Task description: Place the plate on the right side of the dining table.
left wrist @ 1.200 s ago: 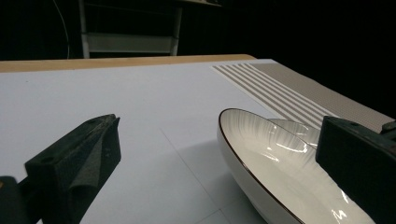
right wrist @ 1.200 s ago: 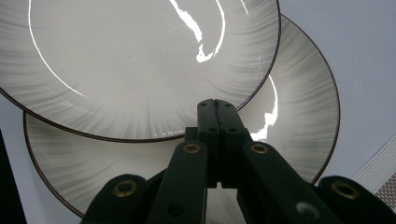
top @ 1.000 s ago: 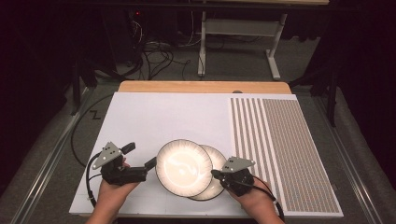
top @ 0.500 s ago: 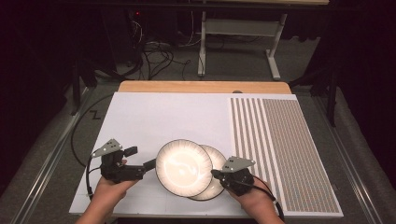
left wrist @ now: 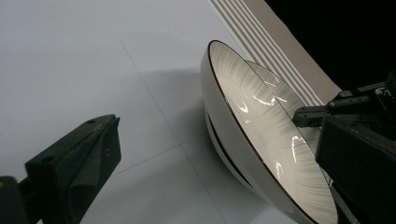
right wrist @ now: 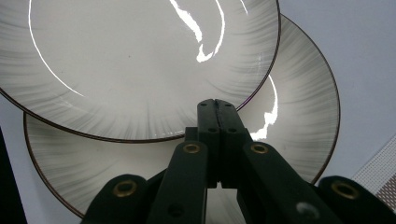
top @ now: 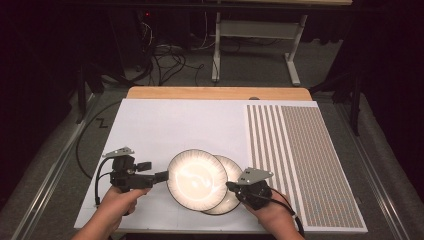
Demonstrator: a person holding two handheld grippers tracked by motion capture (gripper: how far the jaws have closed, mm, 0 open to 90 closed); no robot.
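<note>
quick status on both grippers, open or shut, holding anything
left gripper: open, jaws on either side of the upper plate rim.
right gripper: shut, empty, jaws pressed together over the lower plate.

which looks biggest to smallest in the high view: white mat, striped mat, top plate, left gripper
1. white mat
2. striped mat
3. top plate
4. left gripper, though it looks close to the plate's width with its body counted.

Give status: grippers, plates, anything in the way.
Left gripper open at the top plate's left rim. Right gripper shut, tips over the lower plate. Top plate overlaps lower plate. No obstruction.
</note>
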